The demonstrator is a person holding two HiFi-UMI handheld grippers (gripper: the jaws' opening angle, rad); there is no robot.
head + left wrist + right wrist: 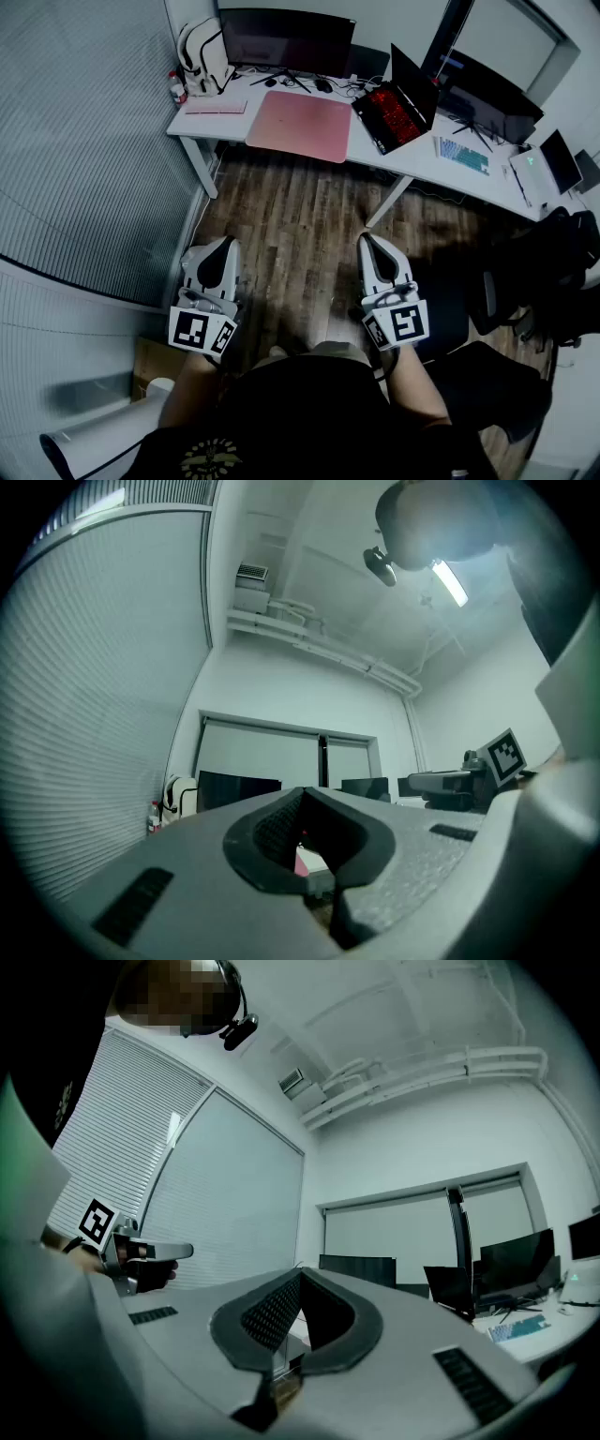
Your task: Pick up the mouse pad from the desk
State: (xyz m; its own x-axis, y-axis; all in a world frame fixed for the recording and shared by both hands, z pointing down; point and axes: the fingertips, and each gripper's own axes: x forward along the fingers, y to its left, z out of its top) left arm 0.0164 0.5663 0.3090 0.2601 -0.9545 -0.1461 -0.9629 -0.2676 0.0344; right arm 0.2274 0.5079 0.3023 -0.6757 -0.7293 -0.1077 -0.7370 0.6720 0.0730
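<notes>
Head view: the pink mouse pad (pixel 300 125) lies flat on the white desk (pixel 202 126) at twelve o'clock, well apart from me. My left gripper (pixel 223 246) and right gripper (pixel 368 242) are both clenched, empty, over the wood floor (pixel 291 225).

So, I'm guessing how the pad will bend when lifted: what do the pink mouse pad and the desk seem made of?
Mouse pad: pink, matte, thin and flat with rounded corners, probably soft rubber or faux leather. Desk: smooth white top, likely laminate, on white legs, perhaps metal.
</notes>
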